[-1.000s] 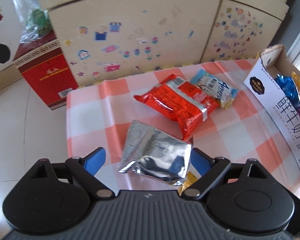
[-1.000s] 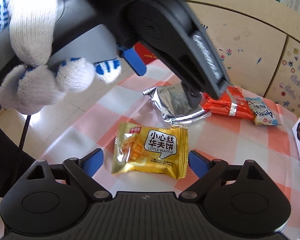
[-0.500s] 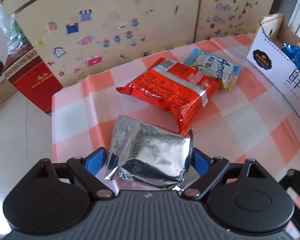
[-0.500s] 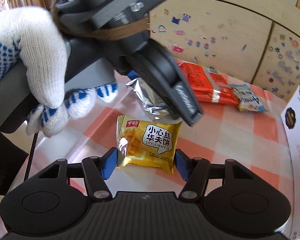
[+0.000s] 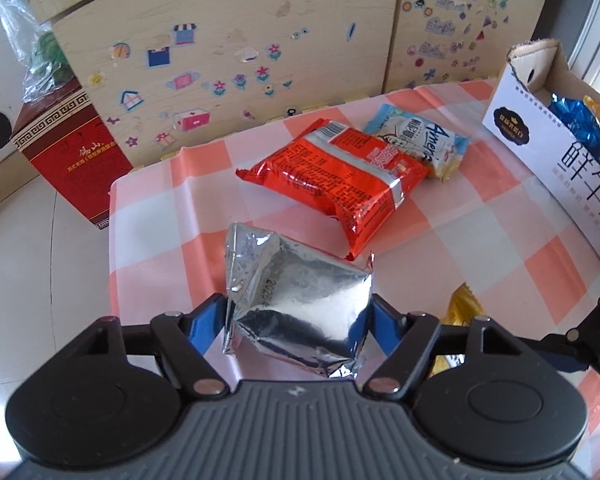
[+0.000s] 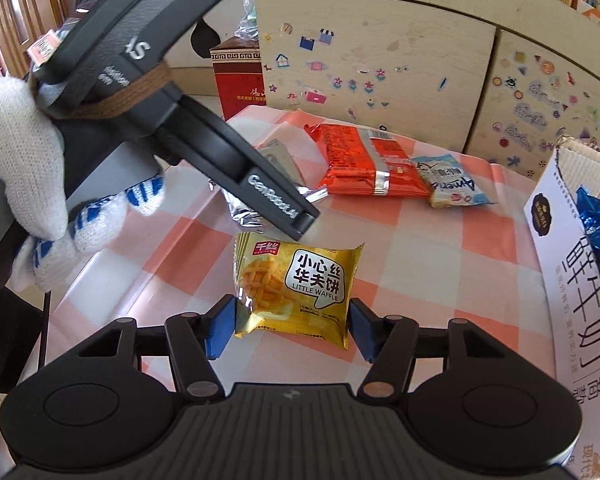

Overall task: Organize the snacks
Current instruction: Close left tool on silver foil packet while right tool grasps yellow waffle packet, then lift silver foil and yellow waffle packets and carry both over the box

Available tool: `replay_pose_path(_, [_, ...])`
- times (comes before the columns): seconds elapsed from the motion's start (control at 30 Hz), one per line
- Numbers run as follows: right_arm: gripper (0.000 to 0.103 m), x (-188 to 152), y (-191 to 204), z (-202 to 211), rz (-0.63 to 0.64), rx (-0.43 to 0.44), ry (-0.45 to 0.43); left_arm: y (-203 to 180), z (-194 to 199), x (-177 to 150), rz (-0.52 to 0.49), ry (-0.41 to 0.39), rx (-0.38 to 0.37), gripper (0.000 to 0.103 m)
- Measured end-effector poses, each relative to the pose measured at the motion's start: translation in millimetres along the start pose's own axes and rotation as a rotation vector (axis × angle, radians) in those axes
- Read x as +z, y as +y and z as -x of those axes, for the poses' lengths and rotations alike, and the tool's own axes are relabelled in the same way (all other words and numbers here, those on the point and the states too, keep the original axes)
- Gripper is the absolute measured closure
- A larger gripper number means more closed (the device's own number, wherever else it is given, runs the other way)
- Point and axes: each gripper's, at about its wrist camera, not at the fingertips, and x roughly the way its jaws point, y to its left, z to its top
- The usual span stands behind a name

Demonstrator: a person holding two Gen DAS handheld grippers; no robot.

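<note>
My left claw (image 5: 298, 322) is clamped on a crinkled silver foil bag (image 5: 296, 304); my right claw (image 6: 290, 326) is clamped on a flat, glossy yellow waffle packet (image 6: 294, 286).

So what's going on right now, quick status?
Left gripper shut on silver foil packet. Right gripper shut on yellow Little Waffle packet. Red snack bag and white carton ahead, nothing blocking.

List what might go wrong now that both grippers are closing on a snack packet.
1. The silver foil packet is puffy and slick, so it may slip from the left gripper.
2. The right gripper grips only the near end of the yellow waffle packet, which may droop or pivot.
3. The grippers sit close together and may collide heading for the white box.
</note>
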Motion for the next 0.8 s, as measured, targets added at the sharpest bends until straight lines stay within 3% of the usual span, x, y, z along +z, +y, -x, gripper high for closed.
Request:
replay_pose_path(0.37, [0.037,0.3,-9.2,11.7,-0.008,-0.034,-0.022,4.5,24.3,-5.8,0.068,-0.033,-0.035,0.028])
replay_pose_path(0.8, [0.036,10.2,-23.0,25.3,-0.035,-0.108,-0.067,0.0,44.2,6.3,0.12,-0.125,-0.029,0.028])
